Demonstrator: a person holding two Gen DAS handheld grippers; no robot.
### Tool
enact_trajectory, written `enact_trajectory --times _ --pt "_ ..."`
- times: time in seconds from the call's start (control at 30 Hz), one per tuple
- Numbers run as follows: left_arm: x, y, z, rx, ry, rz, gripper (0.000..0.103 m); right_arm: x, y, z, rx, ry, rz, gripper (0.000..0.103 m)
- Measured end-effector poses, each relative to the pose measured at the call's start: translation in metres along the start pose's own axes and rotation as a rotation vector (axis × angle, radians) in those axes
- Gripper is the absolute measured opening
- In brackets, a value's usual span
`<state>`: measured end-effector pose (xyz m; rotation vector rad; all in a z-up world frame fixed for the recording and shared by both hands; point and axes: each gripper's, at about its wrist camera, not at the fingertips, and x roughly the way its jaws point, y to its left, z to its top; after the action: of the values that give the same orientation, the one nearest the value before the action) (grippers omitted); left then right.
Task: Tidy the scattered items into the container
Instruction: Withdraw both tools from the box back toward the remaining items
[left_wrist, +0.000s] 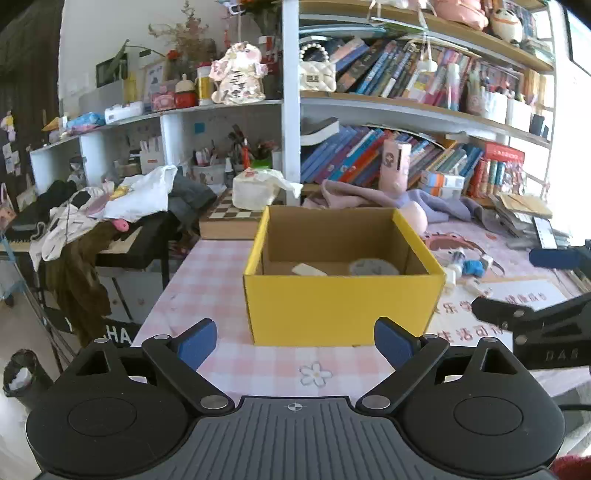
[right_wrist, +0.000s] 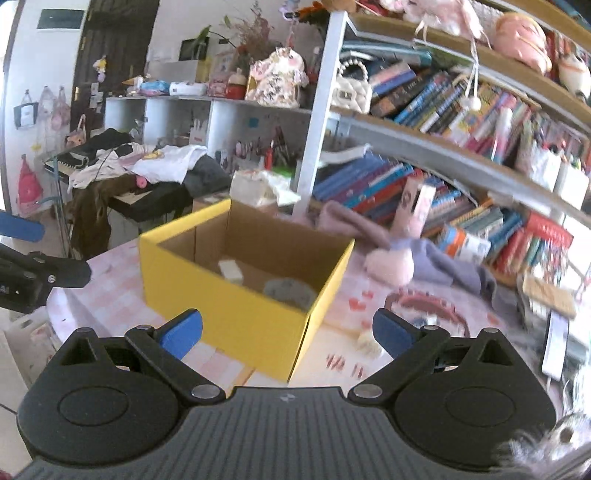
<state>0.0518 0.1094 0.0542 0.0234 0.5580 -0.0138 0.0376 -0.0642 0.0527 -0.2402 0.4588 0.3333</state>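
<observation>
Both tongs wide, nothing held: left gripper (left_wrist: 294, 343) faces the yellow box (left_wrist: 343, 306), right gripper (right_wrist: 287, 338) at its corner. In box: 1 white block (left_wrist: 308, 270), 1 grey round item (left_wrist: 373, 266). Approx 3 small bits (left_wrist: 466, 266) still on the tablecloth (left_wrist: 207, 284), blurry. Risk: a low swing could clip the box wall and shove it.

- Bookshelf (left_wrist: 424, 107) packed with leaning books (left_wrist: 354, 155).
- Chessboard (left_wrist: 236, 212) under a tissue pack (left_wrist: 255, 190).
- Clothes (left_wrist: 110, 206) heaped on a stand.
- White handbag (left_wrist: 317, 75) on the shelf.
</observation>
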Motion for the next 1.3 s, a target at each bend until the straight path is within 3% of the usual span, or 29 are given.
enact_trajectory --times 0.47,0.63,0.87,1.3 --pt "-0.026 -0.032 -0.029 0.045 -0.012 -0.011 0.095 -0.044 0.004 -0.032 0.036 -0.014 0.006 0.099" --pt "-0.020 -0.044 -0.035 0.059 0.032 -0.065 0.095 -0.049 0.003 -0.043 0.035 0.050 0.030 0.097" --pt "-0.012 -0.060 -0.042 0.091 0.098 -0.134 0.095 -0.059 -0.009 -0.059 0.097 0.114 -0.005 0.095" --pt "-0.005 -0.090 -0.041 0.160 0.100 -0.237 0.095 -0.067 -0.037 -0.070 0.170 0.144 -0.104 0.093"
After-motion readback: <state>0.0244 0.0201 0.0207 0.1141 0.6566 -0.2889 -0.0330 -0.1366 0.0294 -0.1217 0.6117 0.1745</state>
